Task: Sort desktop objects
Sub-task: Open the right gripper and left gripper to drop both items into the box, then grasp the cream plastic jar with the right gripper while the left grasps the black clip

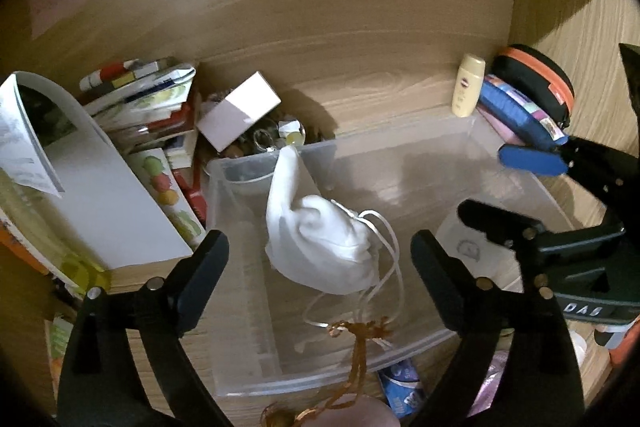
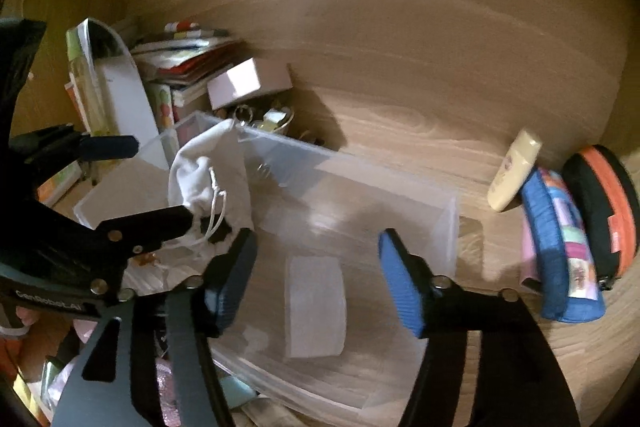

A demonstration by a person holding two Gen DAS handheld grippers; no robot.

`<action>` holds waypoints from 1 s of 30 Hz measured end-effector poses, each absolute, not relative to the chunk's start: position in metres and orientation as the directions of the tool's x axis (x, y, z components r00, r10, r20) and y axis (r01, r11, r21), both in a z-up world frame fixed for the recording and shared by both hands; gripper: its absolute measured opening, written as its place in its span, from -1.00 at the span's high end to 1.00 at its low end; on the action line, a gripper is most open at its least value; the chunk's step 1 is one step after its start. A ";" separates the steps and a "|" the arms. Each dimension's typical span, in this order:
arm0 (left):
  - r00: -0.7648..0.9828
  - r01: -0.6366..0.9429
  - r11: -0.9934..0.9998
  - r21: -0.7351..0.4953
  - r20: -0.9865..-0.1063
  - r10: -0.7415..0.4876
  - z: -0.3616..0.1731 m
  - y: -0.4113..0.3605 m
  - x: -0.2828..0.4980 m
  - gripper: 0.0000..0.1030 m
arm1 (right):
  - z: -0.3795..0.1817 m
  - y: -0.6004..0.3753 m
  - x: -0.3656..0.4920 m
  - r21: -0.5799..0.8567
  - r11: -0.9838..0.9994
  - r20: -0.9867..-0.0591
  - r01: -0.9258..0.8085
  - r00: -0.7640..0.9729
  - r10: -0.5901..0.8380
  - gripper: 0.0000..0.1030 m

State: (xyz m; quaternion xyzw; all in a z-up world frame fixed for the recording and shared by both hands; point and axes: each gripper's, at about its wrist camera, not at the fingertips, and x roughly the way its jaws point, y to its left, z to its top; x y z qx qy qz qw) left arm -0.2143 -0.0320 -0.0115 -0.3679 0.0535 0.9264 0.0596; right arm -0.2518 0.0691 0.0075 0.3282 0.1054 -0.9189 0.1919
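A clear plastic bin (image 1: 516, 163) (image 2: 448, 223) stands on the wooden desk. A white drawstring pouch (image 1: 320, 239) (image 2: 200, 163) hangs over its divider wall, cords dangling. My left gripper (image 1: 320, 259) is open above the bin, its jaws either side of the pouch and apart from it. My right gripper (image 2: 316, 275) is open over the bin's right compartment, above a white folded paper (image 2: 316, 311) on the bin floor. The right gripper also shows in the left wrist view (image 1: 516, 187).
Stacked books (image 1: 120, 131) (image 2: 120, 99) and a pink box (image 1: 240, 107) sit at the left. A cream bottle (image 1: 468, 85) (image 2: 514, 175), blue pouch (image 2: 560, 247) and black-orange case (image 2: 604, 207) stand at the right. An orange tassel cord (image 1: 360, 351) crosses the bin's front rim.
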 end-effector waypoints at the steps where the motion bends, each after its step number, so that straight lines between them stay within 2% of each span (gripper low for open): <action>1: -0.724 -0.147 -0.988 0.053 -0.686 0.071 -0.009 -0.033 -0.213 -0.81 | 0.011 0.070 -0.250 -0.074 -0.906 -0.637 0.416 -0.719 -0.278 -0.33; 4: -0.736 -0.140 -0.989 0.057 -0.674 0.066 -0.001 -0.034 -0.206 -0.82 | 0.024 0.075 -0.243 -0.089 -0.919 -0.605 0.384 -0.754 -0.256 -0.62; 9: -0.766 -0.118 -0.991 0.057 -0.640 0.054 0.016 -0.041 -0.187 -0.90 | 0.044 0.085 -0.226 -0.115 -0.934 -0.555 0.338 -0.802 -0.221 -0.70; 14: -0.795 -0.087 -0.995 0.043 -0.604 0.043 0.029 -0.053 -0.162 -0.95 | 0.057 0.093 -0.204 -0.116 -0.943 -0.523 0.311 -0.826 -0.208 -0.92; 22: -0.786 -0.055 -0.998 0.004 -0.617 0.041 0.022 -0.074 -0.128 -0.96 | 0.053 0.100 -0.168 -0.095 -0.944 -0.519 0.317 -0.825 -0.225 -0.94; 30: -0.756 -0.006 -1.000 0.030 -0.654 -0.015 -0.002 -0.094 -0.099 -0.96 | 0.039 0.107 -0.137 -0.099 -0.943 -0.546 0.318 -0.810 -0.216 -0.94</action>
